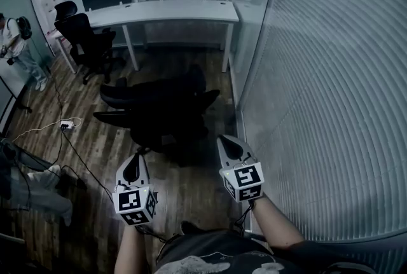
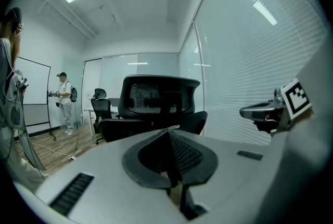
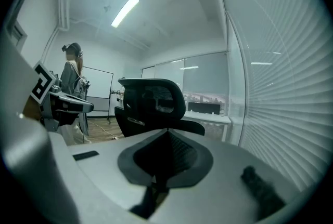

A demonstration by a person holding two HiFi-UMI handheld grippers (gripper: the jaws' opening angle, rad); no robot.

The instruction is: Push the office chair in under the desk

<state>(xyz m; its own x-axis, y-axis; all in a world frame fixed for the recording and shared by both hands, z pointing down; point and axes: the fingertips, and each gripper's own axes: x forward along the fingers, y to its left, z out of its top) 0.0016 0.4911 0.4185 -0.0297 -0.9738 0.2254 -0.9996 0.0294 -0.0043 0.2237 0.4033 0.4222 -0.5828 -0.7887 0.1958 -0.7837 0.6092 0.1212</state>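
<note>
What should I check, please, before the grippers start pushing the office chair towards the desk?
1. Jaws shut and empty: ok; left gripper and right gripper are both closed on nothing.
2. Contact with the office chair: not ok; both grippers are short of its backrest.
3. Backrest facing the grippers: ok.
4. Free bay under the desk: ok; it is open between the legs beyond the chair, and a second chair sits at the left end.
5. Floor path: ok; the cable and power strip lie left of the chair.
6. Bystander: ok; standing at the far left, off the path.
</note>
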